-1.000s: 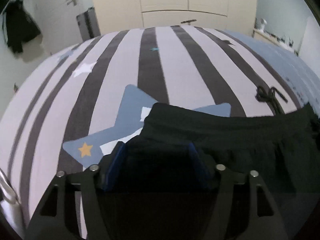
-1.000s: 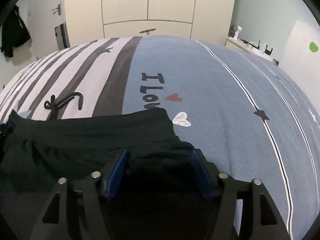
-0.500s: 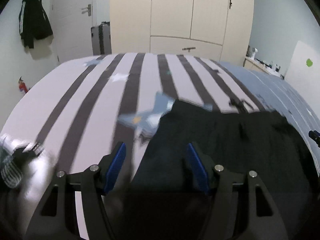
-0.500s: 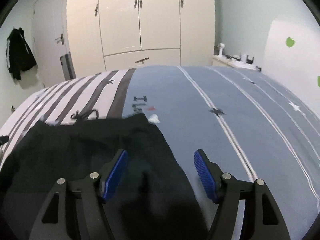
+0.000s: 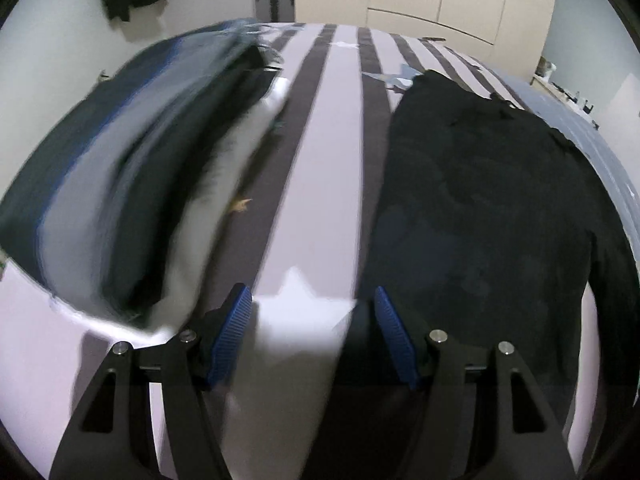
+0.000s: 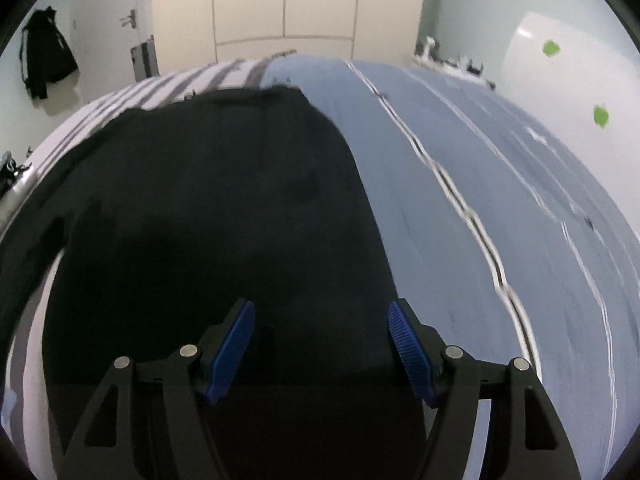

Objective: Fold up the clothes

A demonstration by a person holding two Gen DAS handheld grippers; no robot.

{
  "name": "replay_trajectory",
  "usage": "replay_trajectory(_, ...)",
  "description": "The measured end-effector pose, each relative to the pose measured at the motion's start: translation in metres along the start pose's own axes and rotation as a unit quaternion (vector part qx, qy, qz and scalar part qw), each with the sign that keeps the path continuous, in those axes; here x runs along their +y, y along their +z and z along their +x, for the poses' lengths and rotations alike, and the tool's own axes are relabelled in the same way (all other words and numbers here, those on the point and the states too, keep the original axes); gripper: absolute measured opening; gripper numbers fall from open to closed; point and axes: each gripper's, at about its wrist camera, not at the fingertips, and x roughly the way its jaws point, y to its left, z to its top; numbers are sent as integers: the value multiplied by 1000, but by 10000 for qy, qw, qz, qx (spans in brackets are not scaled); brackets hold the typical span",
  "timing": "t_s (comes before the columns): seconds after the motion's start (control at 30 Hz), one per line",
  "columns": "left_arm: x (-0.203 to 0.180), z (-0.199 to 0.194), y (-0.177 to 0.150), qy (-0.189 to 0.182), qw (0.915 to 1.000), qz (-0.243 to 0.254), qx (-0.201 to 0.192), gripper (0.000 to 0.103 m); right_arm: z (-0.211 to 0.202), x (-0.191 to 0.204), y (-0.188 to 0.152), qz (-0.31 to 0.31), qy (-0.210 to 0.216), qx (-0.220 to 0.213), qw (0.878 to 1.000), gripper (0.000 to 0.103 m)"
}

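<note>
A black garment lies spread flat on the bed, across the seam between the striped and the blue half of the cover. In the left wrist view it lies to the right of my left gripper. That gripper is open over a white stripe and a white star, and its blue pads hold nothing. In the right wrist view the black garment fills the left and middle. My right gripper hovers open over its near right part, with the pads apart and not pinching the cloth.
A blurred pile of dark, grey and white clothes lies on the striped cover to the left. The blue half of the cover stretches right. Behind the bed are a cream wardrobe, a suitcase and a hanging dark jacket.
Both grippers have drawn back from the garment's far edge, so most of its length now shows. The left one has swung left, and the clothes pile came into view.
</note>
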Motion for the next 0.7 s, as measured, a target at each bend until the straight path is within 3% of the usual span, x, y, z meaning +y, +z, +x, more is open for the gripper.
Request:
replay_trajectory(0.17, -5, 3, 7, -282, 9996, -51, -81, 62, -1, -5, -15, 189, -288, 109, 9993, 66)
replay_trajectory(0.23, -16, 10, 13, -411, 9990, 119, -144, 62, -5, -2, -9, 222, -289, -40, 9993, 66)
replay_trajectory(0.4, -32, 50, 20, -151, 9992, 306, 187, 62, 7, 8, 16, 153, -336, -274, 9989, 66)
replay_trajectory(0.7, -31, 48, 6, -494, 9974, 502, 130, 62, 33, 21, 17, 92, -264, -79, 9996, 66)
